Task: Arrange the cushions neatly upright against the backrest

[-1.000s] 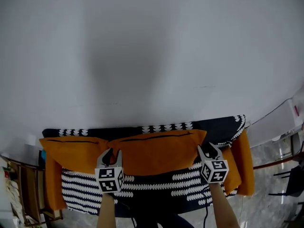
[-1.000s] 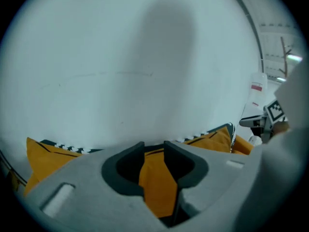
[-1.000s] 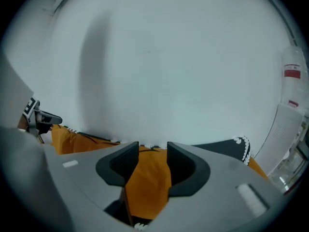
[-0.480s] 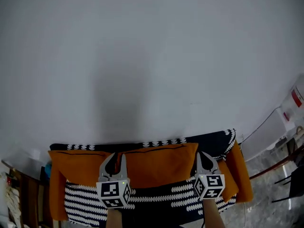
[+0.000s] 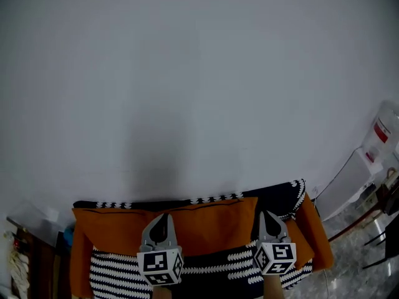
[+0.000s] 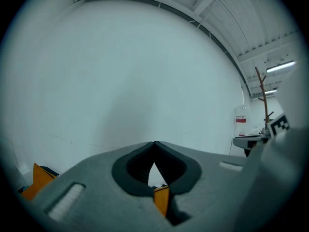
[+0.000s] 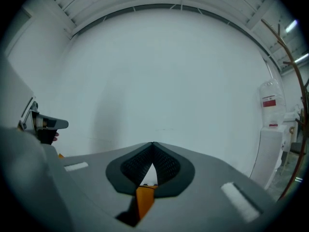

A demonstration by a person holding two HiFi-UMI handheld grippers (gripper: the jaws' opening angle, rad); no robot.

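Note:
Three orange cushions stand along the backrest [image 5: 274, 195] of a sofa with a black-and-white patterned cover [image 5: 112, 273]: a left one [image 5: 103, 229], a middle one [image 5: 209, 220] and a right one [image 5: 315, 232]. My left gripper [image 5: 164, 218] hovers in front of the middle cushion's left end. Its jaws have just been closing and now meet with nothing between them [image 6: 154, 144]. My right gripper [image 5: 266, 215] is shut in front of that cushion's right end, tips together against the wall [image 7: 153, 144]. Orange fabric [image 6: 161, 199] [image 7: 144, 199] shows only through the slot below each gripper's tips.
A plain white wall [image 5: 199, 73] fills most of the head view above the sofa. A water bottle [image 5: 380, 132] on a white dispenser [image 5: 346, 189] stands at the right. Wooden furniture [image 5: 19, 263] sits at the far left.
Both grippers have lifted from the middle cushion's lower part to near its top edge. Their jaws, open a second ago, have closed, the right first. The view shows more wall.

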